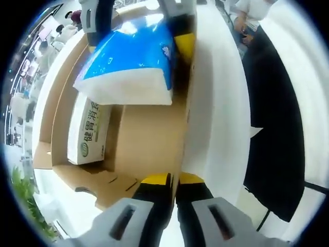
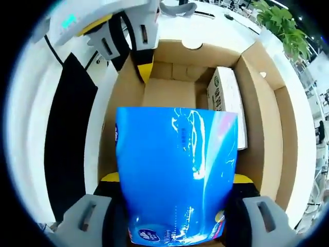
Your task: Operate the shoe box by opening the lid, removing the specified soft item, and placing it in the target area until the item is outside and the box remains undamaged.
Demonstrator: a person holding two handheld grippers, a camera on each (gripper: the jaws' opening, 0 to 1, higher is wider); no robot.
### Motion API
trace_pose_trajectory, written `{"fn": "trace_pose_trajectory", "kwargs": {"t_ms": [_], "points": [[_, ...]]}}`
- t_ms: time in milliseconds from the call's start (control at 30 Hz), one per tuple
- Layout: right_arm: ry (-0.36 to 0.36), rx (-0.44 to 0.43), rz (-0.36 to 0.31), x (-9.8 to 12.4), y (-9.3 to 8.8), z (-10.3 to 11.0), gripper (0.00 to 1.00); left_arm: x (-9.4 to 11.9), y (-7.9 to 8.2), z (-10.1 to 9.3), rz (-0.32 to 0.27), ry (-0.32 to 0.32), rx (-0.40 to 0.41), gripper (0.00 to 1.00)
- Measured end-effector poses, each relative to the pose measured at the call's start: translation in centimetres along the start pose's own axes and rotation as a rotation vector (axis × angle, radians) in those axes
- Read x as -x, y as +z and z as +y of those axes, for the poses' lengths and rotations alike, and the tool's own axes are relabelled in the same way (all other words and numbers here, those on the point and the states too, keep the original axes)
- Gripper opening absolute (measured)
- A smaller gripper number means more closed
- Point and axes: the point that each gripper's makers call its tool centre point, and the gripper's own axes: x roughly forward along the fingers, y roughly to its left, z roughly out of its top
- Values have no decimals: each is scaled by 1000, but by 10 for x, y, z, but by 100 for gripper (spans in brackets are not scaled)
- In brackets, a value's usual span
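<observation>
The shoe box (image 2: 264,128) is lying open, holding a white carton (image 2: 226,103) against its side wall. Your right gripper (image 2: 175,206) is clamping the blue tissue pack (image 2: 177,170) above the box interior, while your left gripper (image 1: 175,181) is pinching the box's side wall (image 1: 186,110), jaws closed.

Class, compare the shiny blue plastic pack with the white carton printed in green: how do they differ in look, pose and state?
The shiny blue plastic pack is soft, glossy film; the white carton printed in green is a stiff, matt box. The pack is gripped between the right gripper jaws, raised above the floor of the brown cardboard shoe box; the carton lies ungripped along one inner wall. Both sit within the open box's walls.
</observation>
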Motion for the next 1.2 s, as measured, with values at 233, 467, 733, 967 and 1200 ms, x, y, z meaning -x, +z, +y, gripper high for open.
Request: {"fn": "trace_pose_trajectory", "kwargs": {"t_ms": [233,467,733,967,1200], "points": [[-2,-33,1,7,0,2,76,0,0,-1,5,-11,2,3],[-33,-65,-1,17,-13,-2,76,0,0,-2,-7,9,-31,3],[-96,-54,-47,38,-15,-9,76,0,1,0,-12,9,-51,3],[-119,-111,-100,40,-11,-8,76,0,0,1,-6,-3,-28,3],[-144,-217,-118,54,-10,-6,76,0,1,1,-14,13,-42,3]]}}
